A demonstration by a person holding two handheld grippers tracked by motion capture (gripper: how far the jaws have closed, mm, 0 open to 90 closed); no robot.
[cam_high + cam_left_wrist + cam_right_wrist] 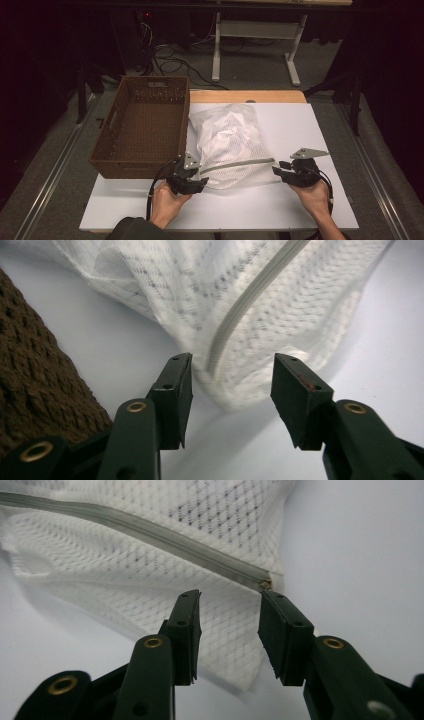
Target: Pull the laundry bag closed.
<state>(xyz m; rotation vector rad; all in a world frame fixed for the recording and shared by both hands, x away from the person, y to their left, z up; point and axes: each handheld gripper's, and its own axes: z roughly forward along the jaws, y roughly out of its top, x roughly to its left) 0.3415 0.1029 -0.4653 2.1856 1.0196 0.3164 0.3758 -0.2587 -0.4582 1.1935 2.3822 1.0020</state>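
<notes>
Evidently mid-task: zipped mesh laundry bag [231, 145] lies on the desk [310, 130] beside the empty wicker basket [142, 125]; left tongs [194, 184] and right tongs [281, 170] gape, gripping nothing; basket transfer apparently remains.

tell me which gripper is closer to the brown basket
Left. The left gripper sits just off the basket's near right corner, while the right gripper is across the mesh bag from it.
</notes>
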